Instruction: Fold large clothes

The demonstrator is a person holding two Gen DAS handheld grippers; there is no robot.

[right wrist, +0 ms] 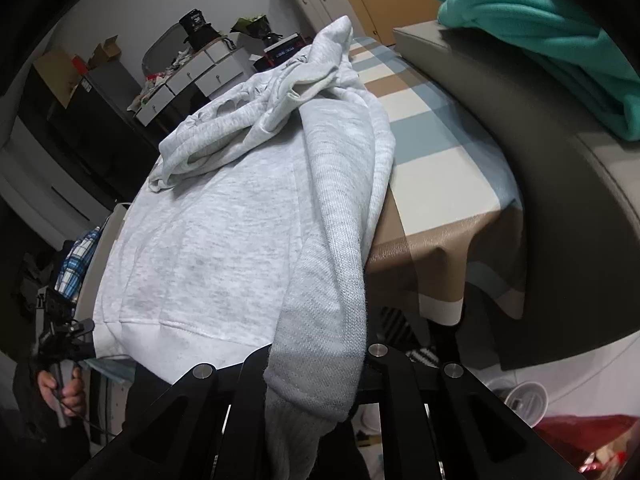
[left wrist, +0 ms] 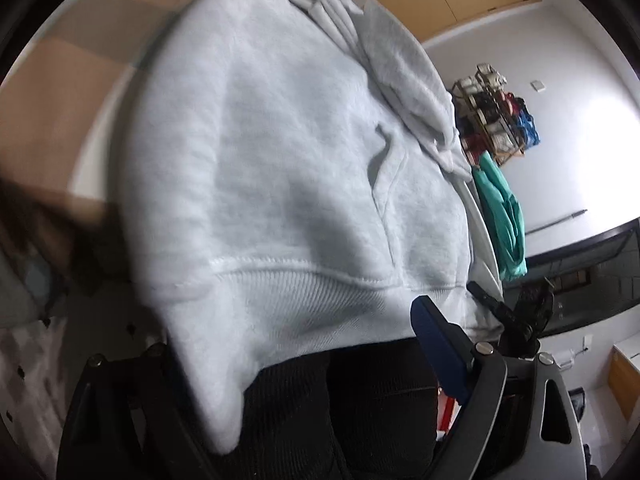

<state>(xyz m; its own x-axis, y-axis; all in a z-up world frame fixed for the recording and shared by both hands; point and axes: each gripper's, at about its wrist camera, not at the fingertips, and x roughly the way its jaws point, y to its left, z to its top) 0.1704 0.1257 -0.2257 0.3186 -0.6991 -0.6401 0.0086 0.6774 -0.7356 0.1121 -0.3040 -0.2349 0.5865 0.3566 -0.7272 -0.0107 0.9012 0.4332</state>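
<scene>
A light grey hooded sweatshirt (left wrist: 280,160) lies spread over a checked tablecloth, hood at the far end; it also shows in the right wrist view (right wrist: 224,232). My left gripper (left wrist: 304,360) is at its ribbed hem; the cloth hangs over the left finger while the blue-padded right finger (left wrist: 436,344) stands clear beside it. My right gripper (right wrist: 316,364) is shut on the sweatshirt's sleeve cuff (right wrist: 312,380), which drapes down between the fingers. The other gripper shows small at the left edge of the right wrist view (right wrist: 66,336), in a hand.
The table wears a tan, blue and white checked cloth (right wrist: 436,160). A teal garment (right wrist: 540,32) lies on a grey sofa (right wrist: 560,200) to the right; it also shows in the left wrist view (left wrist: 500,208). Drawers and cluttered shelves (right wrist: 192,72) stand behind. A white cup (right wrist: 524,400) sits on the floor.
</scene>
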